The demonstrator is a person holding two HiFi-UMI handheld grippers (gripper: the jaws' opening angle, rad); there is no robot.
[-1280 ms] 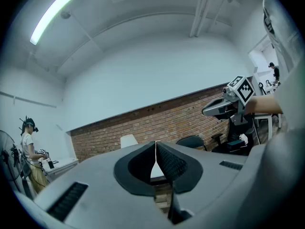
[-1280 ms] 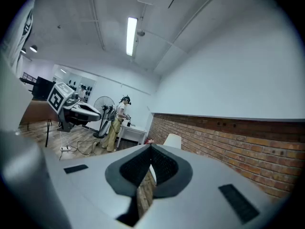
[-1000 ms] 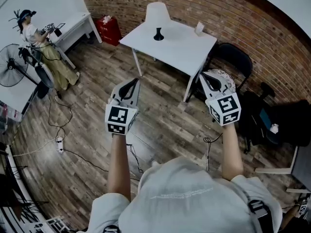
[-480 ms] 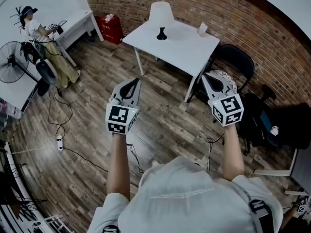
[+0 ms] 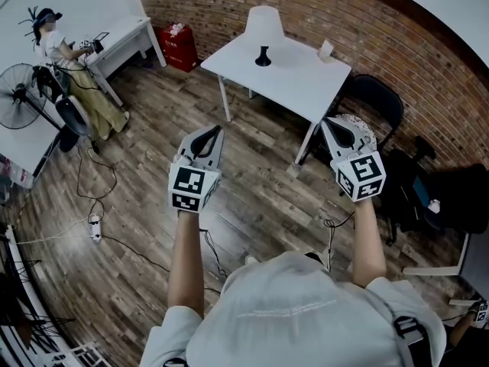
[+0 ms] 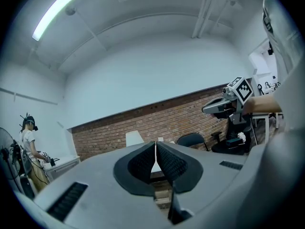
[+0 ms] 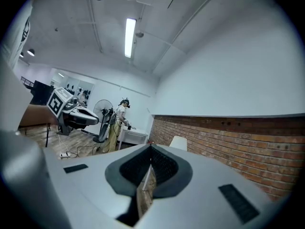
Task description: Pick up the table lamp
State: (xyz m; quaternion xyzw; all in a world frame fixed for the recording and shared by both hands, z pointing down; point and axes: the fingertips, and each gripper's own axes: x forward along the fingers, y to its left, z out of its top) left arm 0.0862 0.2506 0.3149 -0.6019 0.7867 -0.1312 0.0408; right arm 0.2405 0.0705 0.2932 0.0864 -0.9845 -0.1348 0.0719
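The table lamp (image 5: pixel 263 27), with a white shade and a black foot, stands on the far side of a white table (image 5: pixel 298 82) by the brick wall. Both grippers hang over the wooden floor, well short of the table. My left gripper (image 5: pixel 211 131) is shut and empty, pointing towards the table's left leg. Held near the table's right corner, my right gripper (image 5: pixel 331 122) is also shut and empty. The lamp's shade (image 6: pixel 134 138) shows small beyond the left gripper (image 6: pixel 156 145), and the shade (image 7: pixel 179 142) shows far off past the right gripper (image 7: pixel 151 148).
A small white object (image 5: pixel 326 50) stands on the table's right part. A black chair (image 5: pixel 376 98) is right of the table, a red box (image 5: pixel 177 46) to its left. A person (image 5: pixel 61 60) stands at a desk far left, near a fan (image 5: pixel 17 99). Cables (image 5: pixel 92 228) lie on the floor.
The table and lamp have shifted a little right and down in the head view. Both grippers stay shut and keep their places in the view.
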